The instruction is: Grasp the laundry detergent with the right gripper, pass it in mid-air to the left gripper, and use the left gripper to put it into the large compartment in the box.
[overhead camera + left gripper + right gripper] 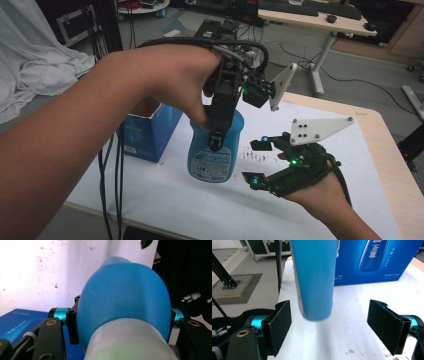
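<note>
A person's left gripper (217, 137) clamps a blue bottle (216, 155) from above, its two black jaws pressed against opposite sides of the bottle's rounded shoulder just below the pale cap, as the left gripper view shows at close range. In the right gripper view the bottle's base hangs clear of the white table (200, 205) with a soft shadow beneath it, so the bottle is lifted rather than standing. At about four o'clock from the bottle in the high view, the right gripper (257, 162) is held low over the table, its jaws spread wide apart and holding nothing; from its own camera the bottle's lower body sits beyond and between the two dark pads (280, 326), touching neither. A blue printed box (147, 132) stands on the table at about nine o'clock from the bottle, just beside it, with a bottle pictured on its face. Black cables (112, 185) trail down past the table's near edge at seven o'clock.
</note>
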### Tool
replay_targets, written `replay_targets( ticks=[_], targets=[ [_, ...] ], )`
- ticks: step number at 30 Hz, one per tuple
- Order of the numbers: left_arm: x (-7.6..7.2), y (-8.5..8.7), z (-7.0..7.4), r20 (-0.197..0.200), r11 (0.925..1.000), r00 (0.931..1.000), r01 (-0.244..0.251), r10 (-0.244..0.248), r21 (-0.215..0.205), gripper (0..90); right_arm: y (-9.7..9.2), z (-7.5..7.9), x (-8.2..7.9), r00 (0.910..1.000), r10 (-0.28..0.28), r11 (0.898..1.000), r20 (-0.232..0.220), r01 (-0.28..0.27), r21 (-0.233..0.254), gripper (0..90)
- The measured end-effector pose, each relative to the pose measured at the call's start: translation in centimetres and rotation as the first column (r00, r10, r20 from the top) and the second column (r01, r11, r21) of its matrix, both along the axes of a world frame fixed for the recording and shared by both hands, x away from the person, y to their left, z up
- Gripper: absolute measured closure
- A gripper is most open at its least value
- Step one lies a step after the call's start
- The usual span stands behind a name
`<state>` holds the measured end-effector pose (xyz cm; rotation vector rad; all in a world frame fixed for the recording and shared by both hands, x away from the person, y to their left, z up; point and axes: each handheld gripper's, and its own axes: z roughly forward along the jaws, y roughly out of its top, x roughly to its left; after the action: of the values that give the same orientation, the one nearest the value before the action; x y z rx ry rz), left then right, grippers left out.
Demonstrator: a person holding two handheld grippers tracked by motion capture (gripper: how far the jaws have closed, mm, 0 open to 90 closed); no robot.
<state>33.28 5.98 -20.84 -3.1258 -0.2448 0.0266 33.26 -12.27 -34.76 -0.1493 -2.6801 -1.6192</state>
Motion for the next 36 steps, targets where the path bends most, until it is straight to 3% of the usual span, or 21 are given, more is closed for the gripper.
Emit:
replay_targets(
  ticks=[8, 11, 13, 15, 21, 23, 24, 25, 26, 27, 29, 30, 31, 33, 34, 35, 36],
  targets=[
    [0.7, 1.4, 1.3, -0.023, 0.9983, 0.9980, -0.059, 0.059, 0.002, 38.5, -1.2, 1.0, 0.3, 0.9998, -0.013, 1.000, 0.017, 0.013, -0.006, 12.9],
    [1.1, 2.2, 1.9, -0.029, 0.9963, 0.9959, -0.086, 0.086, -0.005, 38.5, -1.7, 1.6, 0.6, 0.9994, -0.017, 0.999, 0.030, 0.018, -0.032, 11.5],
    [1.3, 2.8, 2.4, -0.029, 0.9944, 0.9940, -0.105, 0.105, -0.004, 38.4, -1.9, 1.9, 0.8, 0.9987, -0.031, 0.999, 0.040, 0.032, -0.044, 3.8],
    [1.6, 3.5, 3.1, -0.022, 0.9914, 0.9912, -0.131, 0.131, 0.003, 38.4, -2.5, 2.6, 1.2, 0.9973, -0.052, 0.995, 0.051, 0.056, -0.081, 3.3],
    [2.5, 5.8, 5.4, 0.003, 0.9743, 0.9743, -0.225, 0.225, 0.012, 38.4, -3.4, 3.9, 2.1, 0.9954, -0.069, 0.986, 0.067, 0.078, -0.145, 0.8],
    [2.9, 6.7, 6.3, 0.003, 0.9653, 0.9654, -0.261, 0.261, 0.015, 38.4, -3.8, 4.5, 2.6, 0.9937, -0.074, 0.979, 0.085, 0.089, -0.185, 0.7],
    [3.1, 7.2, 6.6, 0.002, 0.9598, 0.9599, -0.280, 0.280, 0.015, 38.4, -4.1, 5.2, 3.0, 0.9928, -0.070, 0.970, 0.097, 0.090, -0.224, 0.8],
    [3.3, 7.6, 7.0, 0.002, 0.9528, 0.9529, -0.303, 0.303, 0.012, 38.4, -4.1, 5.2, 3.0, 0.9928, -0.070, 0.970, 0.097, 0.090, -0.224, 0.8],
    [3.5, 8.1, 7.4, 0.002, 0.9464, 0.9465, -0.323, 0.323, 0.010, 38.4, -4.3, 5.9, 3.3, 0.9908, -0.070, 0.961, 0.116, 0.098, -0.259, 0.7],
    [3.6, 8.5, 7.8, 0.001, 0.9383, 0.9383, -0.346, 0.346, 0.007, 38.4, -4.3, 5.9, 3.3, 0.9908, -0.070, 0.961, 0.116, 0.098, -0.259, 0.7],
    [4.0, 9.4, 8.6, 0.001, 0.9184, 0.9184, -0.396, 0.396, -0.003, 38.3, -4.6, 6.6, 3.7, 0.9892, -0.067, 0.951, 0.130, 0.103, -0.293, 0.7],
    [4.2, 9.9, 9.0, -0.003, 0.9047, 0.9047, -0.426, 0.426, -0.011, 38.3, -4.7, 6.9, 3.9, 0.9885, -0.067, 0.946, 0.135, 0.106, -0.307, 0.7],
    [4.4, 10.4, 9.4, -0.008, 0.8861, 0.8863, -0.463, 0.463, -0.021, 38.3, -4.9, 7.5, 4.3, 0.9870, -0.073, 0.937, 0.143, 0.117, -0.330, 0.8],
    [4.8, 11.4, 9.9, -0.013, 0.8416, 0.8424, -0.539, 0.539, -0.039, 38.3, -5.1, 7.8, 4.4, 0.9861, -0.076, 0.933, 0.148, 0.123, -0.338, 0.8],
    [5.0, 11.7, 10.1, -0.011, 0.8289, 0.8297, -0.558, 0.558, -0.037, 38.3, -5.2, 8.0, 4.6, 0.9857, -0.079, 0.929, 0.149, 0.127, -0.346, 0.8],
    [5.1, 12.0, 10.2, -0.008, 0.8070, 0.8079, -0.589, 0.589, -0.043, 38.3, -5.3, 8.1, 4.8, 0.9858, -0.080, 0.928, 0.148, 0.127, -0.350, 0.8],
    [5.3, 12.4, 10.3, -0.003, 0.7915, 0.7922, -0.610, 0.610, -0.040, 38.3, -5.4, 8.2, 4.9, 0.9852, -0.081, 0.925, 0.151, 0.131, -0.357, 0.8]
  ],
)
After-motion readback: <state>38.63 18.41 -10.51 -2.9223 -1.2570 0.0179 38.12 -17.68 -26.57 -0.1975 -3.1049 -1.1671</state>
